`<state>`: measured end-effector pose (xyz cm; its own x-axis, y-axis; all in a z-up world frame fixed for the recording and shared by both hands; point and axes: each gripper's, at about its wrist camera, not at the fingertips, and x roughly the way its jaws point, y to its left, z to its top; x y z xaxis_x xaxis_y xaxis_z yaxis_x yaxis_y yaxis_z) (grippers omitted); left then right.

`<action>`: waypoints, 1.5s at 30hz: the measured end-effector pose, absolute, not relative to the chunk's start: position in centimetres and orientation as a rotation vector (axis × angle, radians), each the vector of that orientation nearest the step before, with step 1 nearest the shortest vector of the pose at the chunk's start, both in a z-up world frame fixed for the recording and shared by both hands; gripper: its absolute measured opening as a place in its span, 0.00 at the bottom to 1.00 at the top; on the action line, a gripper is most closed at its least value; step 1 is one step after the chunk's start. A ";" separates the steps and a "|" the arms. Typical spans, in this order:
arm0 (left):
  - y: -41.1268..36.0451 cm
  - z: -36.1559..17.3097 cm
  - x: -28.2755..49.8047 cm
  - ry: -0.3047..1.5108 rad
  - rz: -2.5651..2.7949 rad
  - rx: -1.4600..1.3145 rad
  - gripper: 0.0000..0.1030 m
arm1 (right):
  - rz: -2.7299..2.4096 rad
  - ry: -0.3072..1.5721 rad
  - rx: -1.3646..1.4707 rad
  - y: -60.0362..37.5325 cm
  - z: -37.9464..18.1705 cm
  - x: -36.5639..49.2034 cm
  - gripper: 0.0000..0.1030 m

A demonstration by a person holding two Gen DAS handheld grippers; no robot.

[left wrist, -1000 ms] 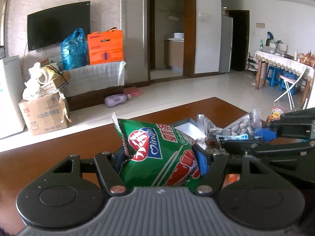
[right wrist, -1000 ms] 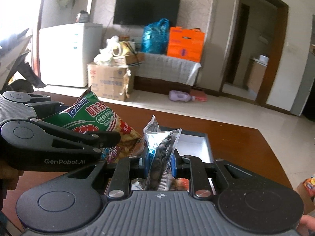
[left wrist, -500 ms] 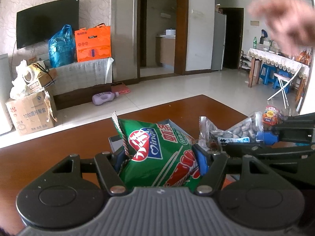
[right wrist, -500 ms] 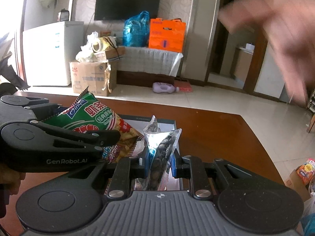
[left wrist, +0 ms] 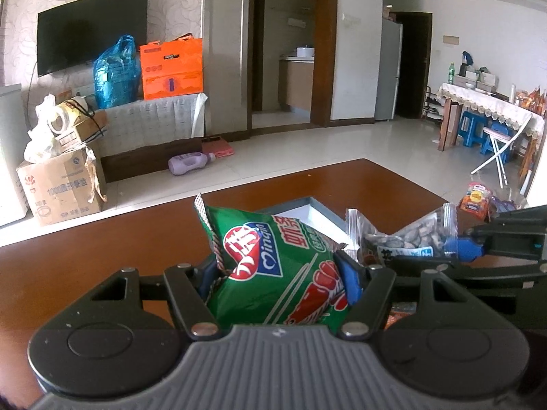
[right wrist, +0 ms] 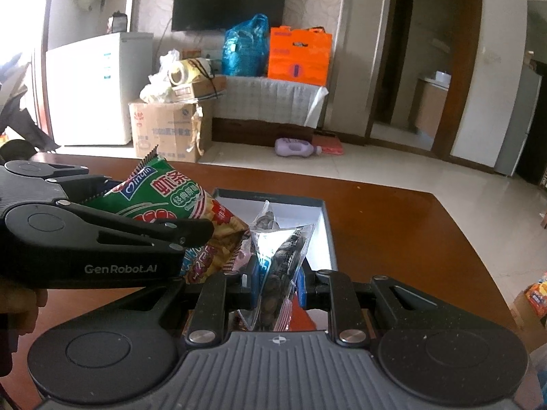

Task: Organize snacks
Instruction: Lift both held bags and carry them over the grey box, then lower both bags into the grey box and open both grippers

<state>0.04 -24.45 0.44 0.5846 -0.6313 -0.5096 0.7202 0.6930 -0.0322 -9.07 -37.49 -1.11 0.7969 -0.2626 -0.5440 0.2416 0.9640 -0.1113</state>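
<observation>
my left gripper pinches a green shrimp-stick bag across its puffed middle, the blue pads pressed into both sides, the bag's serrated top edge pointing up and away from me. my right gripper is squeezed nearly together on a clear packet of dark seeds, holding it upright on edge between the pads. in the right wrist view the green bag sits just left of the clear packet, the two almost touching, with my left gripper's black arm crossing in front of the bag.

both snacks hang over the near end of the dark-rimmed box, which lies open on the brown table with its white inside showing. the green bag is over the box's near left corner, the seed packet over its near middle.

beyond the box the table runs to its far edge, then pale floor tiles. further past the box a purple bottle lies on the floor, and behind that stands a cardboard carton, an orange box and a wall television.
</observation>
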 end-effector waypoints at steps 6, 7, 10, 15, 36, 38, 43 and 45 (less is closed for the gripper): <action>-22.7 0.5 0.6 0.519 -0.774 0.174 0.65 | -0.255 0.583 -0.049 -36.2 -0.8 -8.8 0.22; -22.5 0.6 0.7 0.518 -0.772 0.173 0.65 | -0.254 0.583 -0.048 -36.0 -0.7 -8.7 0.22; -22.1 0.6 0.7 0.512 -0.765 0.174 0.65 | -0.254 0.584 -0.050 -36.1 -0.6 -8.7 0.22; -21.8 0.9 0.4 0.498 -0.735 0.171 0.65 | -0.257 0.583 -0.055 -35.8 -0.5 -8.4 0.22; -18.5 1.5 -0.6 0.475 -0.625 0.152 0.65 | -0.238 0.564 -0.029 -33.9 -0.9 -8.1 0.22; -18.6 1.1 -0.5 0.482 -0.629 0.169 0.65 | -0.258 0.565 -0.011 -34.3 -1.5 -8.1 0.22; -21.2 0.2 0.3 0.505 -0.679 0.177 0.66 | -0.346 0.573 0.055 -37.3 -2.8 -8.6 0.22; -23.0 -0.2 0.6 0.508 -0.699 0.189 0.66 | -0.378 0.586 0.061 -38.6 -3.4 -8.5 0.22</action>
<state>0.58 -22.97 -0.24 0.6502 -0.5666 -0.5062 0.6567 0.7542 -0.0006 -8.49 -38.58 -3.37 0.7665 -0.3310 -0.5503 0.3652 0.9296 -0.0504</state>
